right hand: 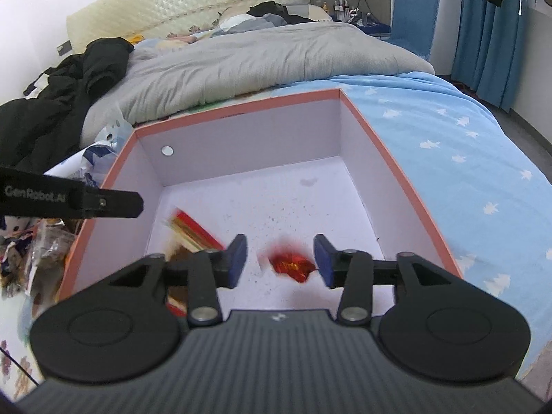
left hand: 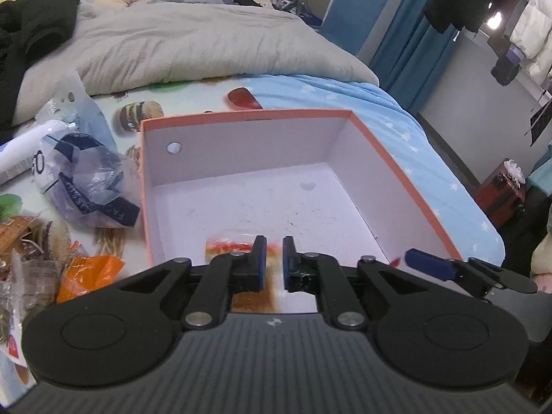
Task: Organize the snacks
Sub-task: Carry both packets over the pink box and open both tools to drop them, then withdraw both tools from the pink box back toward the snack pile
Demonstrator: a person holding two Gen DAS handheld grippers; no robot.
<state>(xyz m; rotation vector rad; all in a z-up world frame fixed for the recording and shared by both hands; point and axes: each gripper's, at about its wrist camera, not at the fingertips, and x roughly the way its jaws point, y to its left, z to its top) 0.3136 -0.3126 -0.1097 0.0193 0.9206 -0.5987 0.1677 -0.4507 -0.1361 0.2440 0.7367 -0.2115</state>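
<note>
snacks going into the pink box on the bed

right gripper fingers half open, red candy loose below; left gripper nearly closed, packet free. lift straight out, grab the pile next

Box: matt cardboard, salmon outside, white inside. Red snack wrapper: glossy foil. Bed sheet: soft cloth.

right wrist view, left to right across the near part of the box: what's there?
left gripper's finger → striped yellow-red snack pack → red foil snack → box's right wall → blue starred sheet
</note>
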